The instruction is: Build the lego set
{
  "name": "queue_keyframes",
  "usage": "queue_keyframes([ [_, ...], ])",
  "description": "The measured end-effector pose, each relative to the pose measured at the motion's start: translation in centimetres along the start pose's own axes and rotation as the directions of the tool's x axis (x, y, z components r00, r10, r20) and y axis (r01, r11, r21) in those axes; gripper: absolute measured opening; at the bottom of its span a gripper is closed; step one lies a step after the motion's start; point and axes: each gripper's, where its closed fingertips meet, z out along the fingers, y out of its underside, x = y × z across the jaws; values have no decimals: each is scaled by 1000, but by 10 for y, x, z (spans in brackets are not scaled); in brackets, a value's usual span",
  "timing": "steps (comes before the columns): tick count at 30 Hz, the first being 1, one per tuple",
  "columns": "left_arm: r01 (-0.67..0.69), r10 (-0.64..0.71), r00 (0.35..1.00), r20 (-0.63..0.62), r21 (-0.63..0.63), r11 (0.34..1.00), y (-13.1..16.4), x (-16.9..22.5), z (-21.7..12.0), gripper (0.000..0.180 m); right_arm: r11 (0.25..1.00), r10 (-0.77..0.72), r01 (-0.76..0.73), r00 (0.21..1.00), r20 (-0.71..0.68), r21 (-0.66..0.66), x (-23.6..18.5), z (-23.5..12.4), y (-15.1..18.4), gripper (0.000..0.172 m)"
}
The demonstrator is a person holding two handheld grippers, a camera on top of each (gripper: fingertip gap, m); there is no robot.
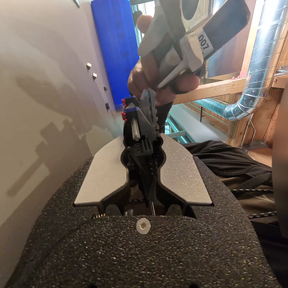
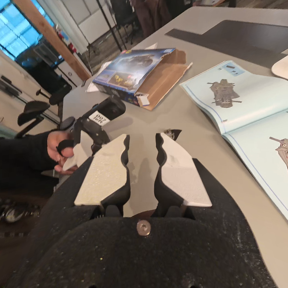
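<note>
Closest to me, my left gripper (image 1: pixel 142 149) has its jaws closed on a dark brick model (image 1: pixel 144 140), gray and black with blue and red bits at the far end. The model stands up out of the jaws, both pads pressed against its sides, and it is lifted off the bench. Just past its far tip I see a hand (image 1: pixel 159 81) on the white handle of the other gripper, fingers touching or nearly touching the top of the model; blur keeps me from telling which. Behind that there is a blue panel (image 1: pixel 115 51) on a pale wall and a silver duct (image 1: pixel 243 107) along wooden beams.

My right gripper (image 2: pixel 142 140) hangs over the gray bench (image 2: pixel 155 118) with its jaws part open and nothing between them. A small dark piece (image 2: pixel 175 133) lies on the bench just beyond the right fingertip (image 2: pixel 165 137). To the left, a hand (image 2: pixel 60 148) holds the left gripper. Farther out lie an open booklet (image 2: pixel 233 99) on the right and an opened blue box (image 2: pixel 140 74) in the middle, with a black mat (image 2: pixel 241 35) beyond.
</note>
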Motion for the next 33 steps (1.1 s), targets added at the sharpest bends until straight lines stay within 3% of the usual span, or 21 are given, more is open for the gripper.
queue_keyframes([
  [6, -2, 2, 1000, -4, 13, 1000, -11, 1, -2, 35, 991, 77, -71, 996, -51, 114, 27, 27, -18, 32],
  [14, 3, -4, 1000, 30, 37, 999, -16, -9, -13, 35, 952, 232, -207, 968, -91, 225, 52, 42, -4, 28],
  [20, 12, -12, 1000, 3, 45, 999, -22, -9, -17, 35, 971, 182, -155, 973, -140, 180, 51, 51, 10, 28],
  [33, 18, -18, 1000, 0, 60, 998, -31, -11, -23, 35, 963, 219, -192, 966, -135, 188, 59, 51, 16, 27],
])
